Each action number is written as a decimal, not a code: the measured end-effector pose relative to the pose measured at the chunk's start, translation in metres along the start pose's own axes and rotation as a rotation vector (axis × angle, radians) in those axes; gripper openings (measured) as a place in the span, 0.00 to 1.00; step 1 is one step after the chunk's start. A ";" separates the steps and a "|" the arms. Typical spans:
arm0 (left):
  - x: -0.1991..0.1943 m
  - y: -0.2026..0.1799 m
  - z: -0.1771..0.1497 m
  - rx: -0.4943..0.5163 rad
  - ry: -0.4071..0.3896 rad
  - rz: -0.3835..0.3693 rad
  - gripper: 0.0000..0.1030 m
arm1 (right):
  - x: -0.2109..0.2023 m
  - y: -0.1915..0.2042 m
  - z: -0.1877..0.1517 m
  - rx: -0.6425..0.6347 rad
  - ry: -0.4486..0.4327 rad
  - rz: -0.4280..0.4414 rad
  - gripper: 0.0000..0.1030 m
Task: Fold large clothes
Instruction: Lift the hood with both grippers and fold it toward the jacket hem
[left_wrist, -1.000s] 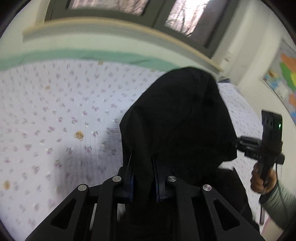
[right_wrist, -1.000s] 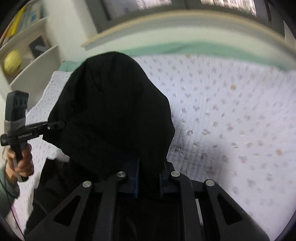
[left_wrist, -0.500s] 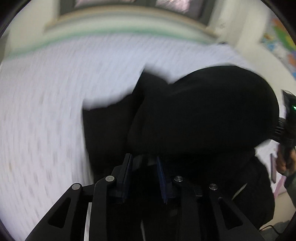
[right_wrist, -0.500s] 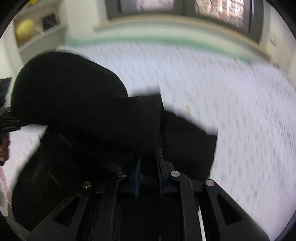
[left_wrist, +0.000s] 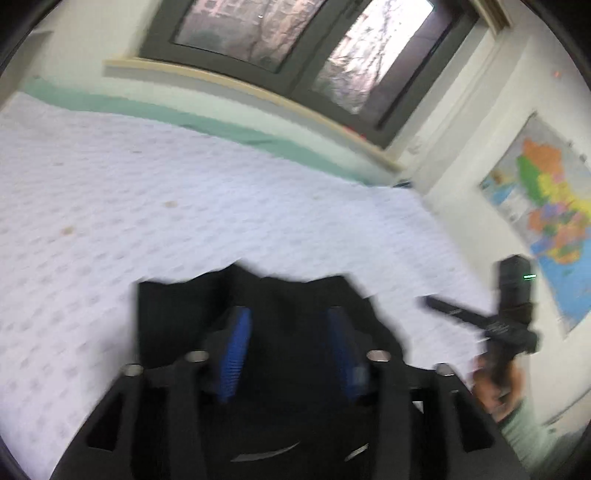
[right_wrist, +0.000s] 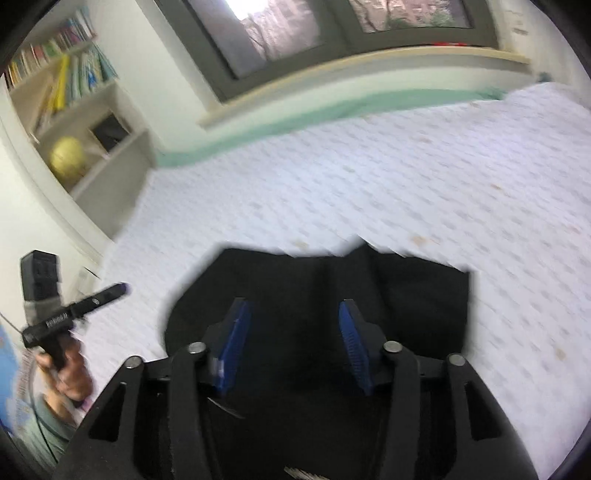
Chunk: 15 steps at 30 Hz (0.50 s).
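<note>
One black garment (left_wrist: 280, 295), lying folded on the near part of the bed (left_wrist: 184, 206), its far edge uneven with a small peak at the middle; it fills the lower centre of both wrist views. Two hand-held grippers: the left gripper (left_wrist: 291, 347) and the right gripper (right_wrist: 295, 343), each with two blue-padded fingers. Both have just been opening their jaws; each pair of pads now stands apart above the dark cloth, and nothing is seen pinched between them. One bed sheet, white with a small repeating print, bordered at the far side by a green strip (right_wrist: 295, 114). One window (left_wrist: 295, 40) with a dark frame above a pale sill. One coloured wall map (left_wrist: 546, 206) at the right wall. One shelf unit (right_wrist: 85, 122) holding a row of books and a yellow ball (right_wrist: 68, 160). Each gripper is angled downward toward the garment. The person's right hand (left_wrist: 498, 384) grips its handle at the edge of the left view; the left hand (right_wrist: 66, 369) likewise in the right view. Frames are motion-blurred.
</note>
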<state>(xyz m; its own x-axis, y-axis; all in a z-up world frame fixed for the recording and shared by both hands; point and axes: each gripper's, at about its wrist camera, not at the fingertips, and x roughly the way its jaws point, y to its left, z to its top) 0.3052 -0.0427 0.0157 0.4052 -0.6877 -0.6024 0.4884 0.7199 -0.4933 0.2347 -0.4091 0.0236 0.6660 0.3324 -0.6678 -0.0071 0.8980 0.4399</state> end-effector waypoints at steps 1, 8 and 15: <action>0.017 -0.007 0.008 -0.003 0.029 -0.013 0.54 | 0.021 0.003 0.007 0.014 0.032 -0.001 0.62; 0.134 0.029 -0.045 -0.067 0.339 0.100 0.42 | 0.110 0.000 -0.062 0.023 0.329 -0.098 0.62; 0.134 0.065 -0.103 -0.231 0.355 0.105 0.24 | 0.122 -0.014 -0.105 0.020 0.377 -0.118 0.62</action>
<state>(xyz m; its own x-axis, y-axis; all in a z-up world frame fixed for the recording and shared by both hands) 0.3114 -0.0778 -0.1621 0.1331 -0.5636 -0.8153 0.2561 0.8142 -0.5210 0.2381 -0.3512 -0.1275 0.3410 0.3130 -0.8864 0.0703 0.9318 0.3560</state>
